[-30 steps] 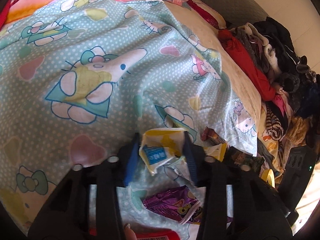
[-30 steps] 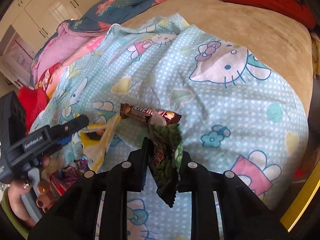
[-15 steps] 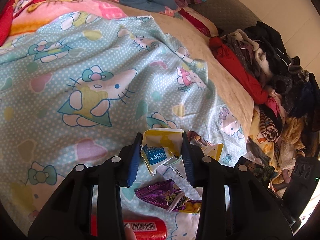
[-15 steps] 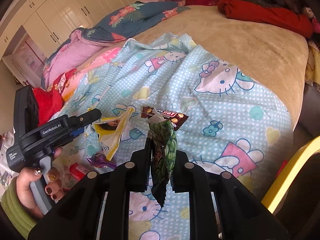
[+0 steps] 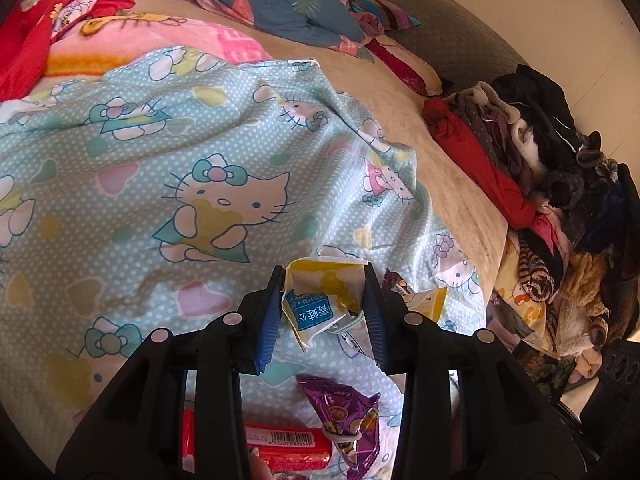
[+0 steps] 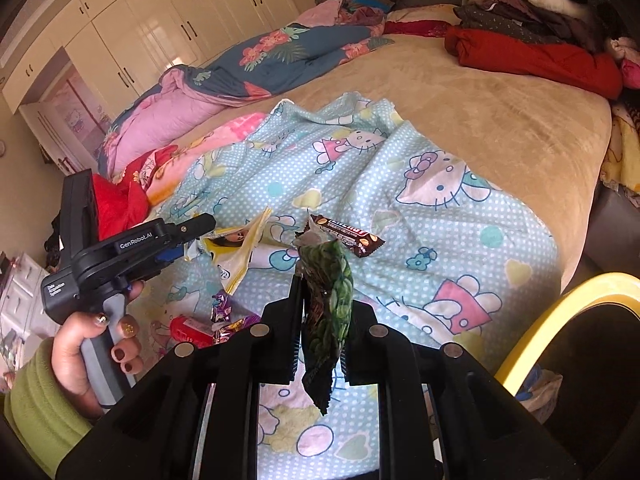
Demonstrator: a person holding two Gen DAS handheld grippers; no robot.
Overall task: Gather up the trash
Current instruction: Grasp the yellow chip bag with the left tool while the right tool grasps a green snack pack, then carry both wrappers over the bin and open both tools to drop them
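Wrappers were held above the bed [image 6: 500,128].
A yellow wrapper [image 5: 320,300] was clamped by the left gripper [image 5: 322,312], a green packet [image 6: 328,300] by the right gripper [image 6: 320,332].

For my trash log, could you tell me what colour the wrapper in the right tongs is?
Green wrapper, leafy-patterned with dark edges; clearest in the right wrist view.

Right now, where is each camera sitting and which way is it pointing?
Left wrist: sits on the left tongs, looking along them over the Hello Kitty sheet toward the clothes pile; its fingers clamp a yellow wrapper.
Right wrist: sits on the right tongs, looking across the bed toward the wardrobe; its fingers grip a green packet, and the left hand shows.
Shared: sheet, yellow wrapper, chocolate bar, purple wrapper, red packet.
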